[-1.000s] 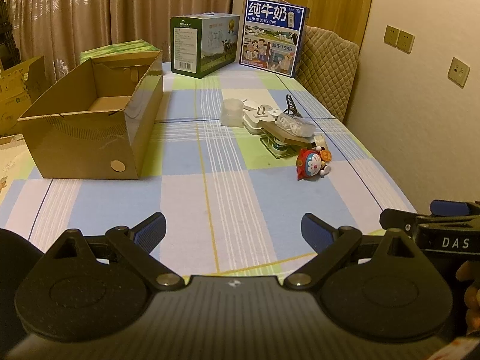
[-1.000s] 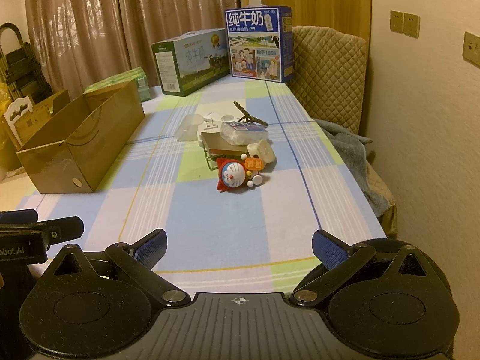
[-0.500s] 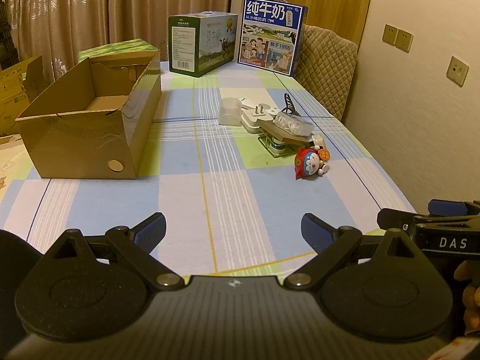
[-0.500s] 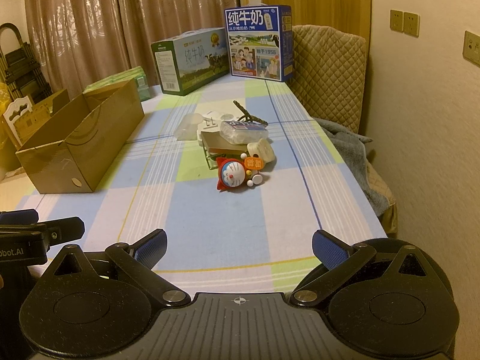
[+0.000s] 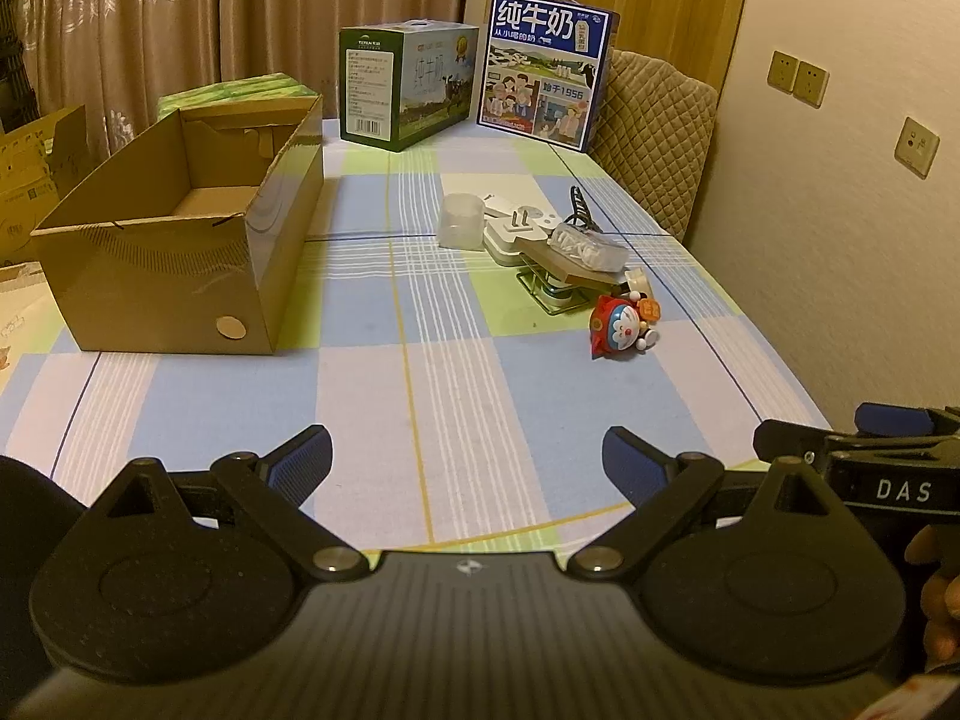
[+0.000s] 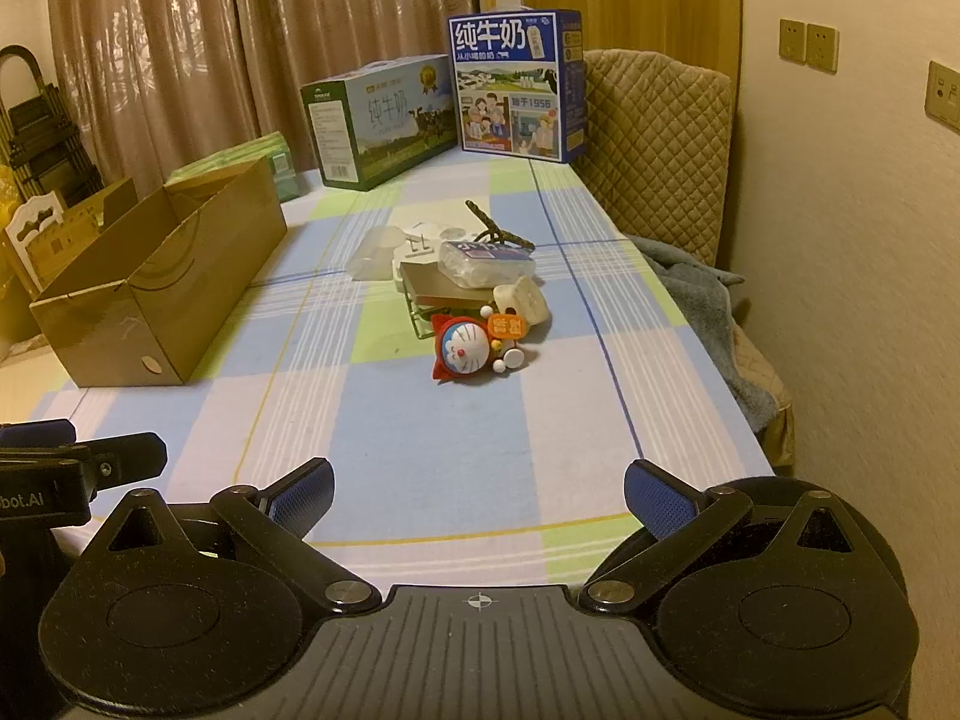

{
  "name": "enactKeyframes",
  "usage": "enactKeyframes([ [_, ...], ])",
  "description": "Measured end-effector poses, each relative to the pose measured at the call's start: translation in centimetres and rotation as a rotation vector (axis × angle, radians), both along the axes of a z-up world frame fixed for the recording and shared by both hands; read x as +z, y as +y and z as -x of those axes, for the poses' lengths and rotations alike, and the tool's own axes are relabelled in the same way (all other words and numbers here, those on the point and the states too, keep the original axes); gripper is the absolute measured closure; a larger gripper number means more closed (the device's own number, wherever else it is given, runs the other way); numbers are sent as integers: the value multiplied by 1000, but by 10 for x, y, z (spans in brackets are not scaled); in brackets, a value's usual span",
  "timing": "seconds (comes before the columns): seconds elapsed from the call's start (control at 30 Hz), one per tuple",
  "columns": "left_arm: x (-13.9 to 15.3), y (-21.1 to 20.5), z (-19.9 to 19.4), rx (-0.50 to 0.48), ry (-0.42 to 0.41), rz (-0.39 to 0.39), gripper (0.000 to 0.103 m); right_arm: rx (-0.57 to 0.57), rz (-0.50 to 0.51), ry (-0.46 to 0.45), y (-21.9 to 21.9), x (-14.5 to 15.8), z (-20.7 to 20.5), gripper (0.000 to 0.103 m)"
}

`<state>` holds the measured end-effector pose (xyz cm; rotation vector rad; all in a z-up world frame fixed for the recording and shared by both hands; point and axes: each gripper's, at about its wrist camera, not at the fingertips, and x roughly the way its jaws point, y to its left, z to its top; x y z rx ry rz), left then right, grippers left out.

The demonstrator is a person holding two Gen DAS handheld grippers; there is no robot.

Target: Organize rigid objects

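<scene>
Nearest the lens in each wrist view is a matte black gripper body with ribbed top and round pivot discs. The left gripper [image 5: 467,455] has its blue, finely stippled pads spread wide, with nothing between them; the right gripper [image 6: 478,489] is likewise agape and empty. Both hover low over the near edge of the table [image 5: 384,420], level and pointing toward 12 o'clock, side by side: the right one's black frame shows at 3 o'clock in the left view, with fingertips of a hand [image 5: 939,600] just visible at 4 o'clock.

The table wears a smooth checked cloth in blue, green and pale lilac. Farther out at 1 o'clock lies a glossy plastic cat figurine [image 6: 467,348], round-headed, red and blue, on its side. Just behind it sits a heap of rigid objects: a cream rounded block [image 6: 523,299], a flat brown slab on a green wire rack [image 5: 552,291], a clear wrapped packet [image 6: 486,259], a white plug adapter [image 5: 521,227], a translucent cup [image 5: 461,229] and a dark twisted piece [image 6: 495,228].

At 10 o'clock stands an open, corrugated cardboard box [image 5: 174,264], long and rectangular, its inside bare. At the far end, at 12 o'clock, stand a green milk carton [image 5: 402,87] and a blue milk carton [image 5: 549,69], printed and glossy, before pleated curtains [image 5: 180,18]; a quilted chair back [image 5: 654,132] is at 1 o'clock.
</scene>
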<state>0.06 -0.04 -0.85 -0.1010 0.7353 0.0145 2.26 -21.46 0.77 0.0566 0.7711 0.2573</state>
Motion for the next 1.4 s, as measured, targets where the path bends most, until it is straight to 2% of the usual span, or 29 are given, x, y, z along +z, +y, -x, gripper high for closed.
enactKeyframes([
  [1.07, -1, -4, -2, -12, 3, 19, 10, -9, 0, 6, -3, -1, -1, 2],
  [1.4, -5, 9, -37, -33, 1, 20, 10, 5, -12, -39, -5, 5, -27, 2],
])
